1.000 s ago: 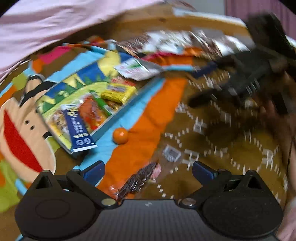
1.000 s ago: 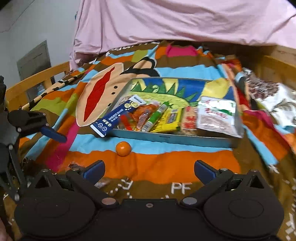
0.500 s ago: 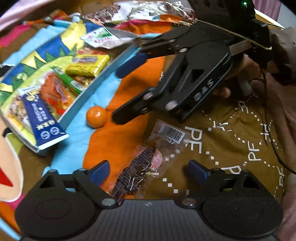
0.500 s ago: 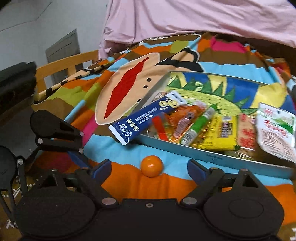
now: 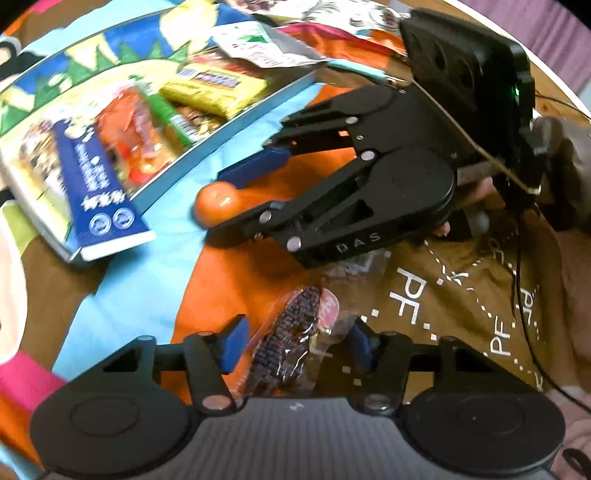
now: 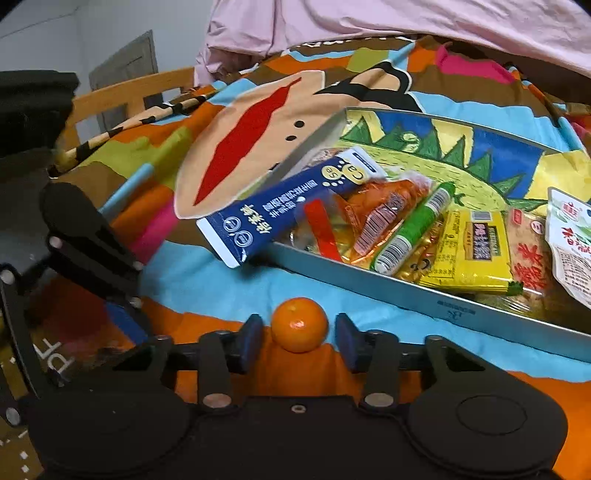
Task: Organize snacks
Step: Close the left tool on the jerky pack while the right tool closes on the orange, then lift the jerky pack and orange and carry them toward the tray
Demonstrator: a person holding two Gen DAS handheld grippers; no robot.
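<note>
Right gripper: its jaws have come in on the small orange; the blue pads sit at the fruit's two sides, and the faint sliver of space on each side makes actual contact hard to judge from the wrist view.
Orange: on the orange band of the bedspread, just in front of the tray's near wall, apart from it.
Left gripper: its jaws are closing, about half wide, with the clear packet of dark snack between them; the left pad is just beside the packet, the right pad at the edge of the wrapper.
Dark snack packet: lying on the bedspread where the orange band meets the brown part with white letters.
Tray: metal, shallow, resting on the bedspread, holding several packets.
Blue packet: tilted over the tray's near corner, one end sticking out past the rim.
Also in the tray: an orange packet, a green stick, a yellow packet.
Background: a pink sheet behind the bedspread.
</note>
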